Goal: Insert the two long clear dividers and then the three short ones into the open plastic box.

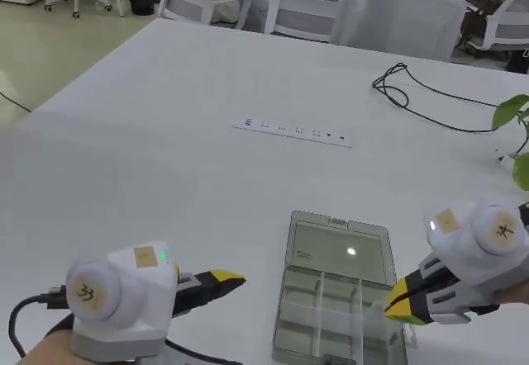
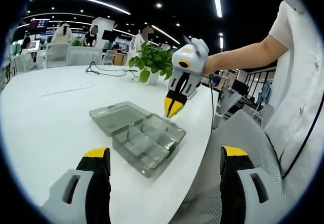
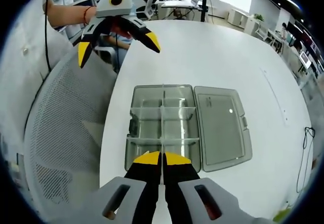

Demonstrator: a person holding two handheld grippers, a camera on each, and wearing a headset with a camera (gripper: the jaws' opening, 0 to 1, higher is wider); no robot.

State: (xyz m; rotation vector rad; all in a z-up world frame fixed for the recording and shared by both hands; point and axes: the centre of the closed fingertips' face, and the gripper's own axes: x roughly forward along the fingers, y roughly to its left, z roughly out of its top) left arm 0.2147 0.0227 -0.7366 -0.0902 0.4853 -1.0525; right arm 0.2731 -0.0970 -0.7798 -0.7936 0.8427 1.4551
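Open plastic box [image 1: 283,315]: at the near edge of the white table [image 1: 165,134], lid [image 1: 339,249] lying flat on the far side.
Clear dividers [image 3: 163,122]: the right gripper view alone shows the crossed grid, with the long run in line with the jaws.
Right gripper [image 3: 162,158]: pressed together above the tray edge; cannot tell if anything is pinched.
Left gripper [image 2: 164,152]: spread wide, level, aimed at the box.

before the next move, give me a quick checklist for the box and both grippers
1. The lid of the plastic box lies open flat: ok.
2. The right gripper is shut on a thin clear divider: ok.
3. That divider lines up over the box's base: ok, edge-on along the middle.
4. The left gripper is open and off the box: ok.
5. Count of seated dividers in the base: cannot tell.
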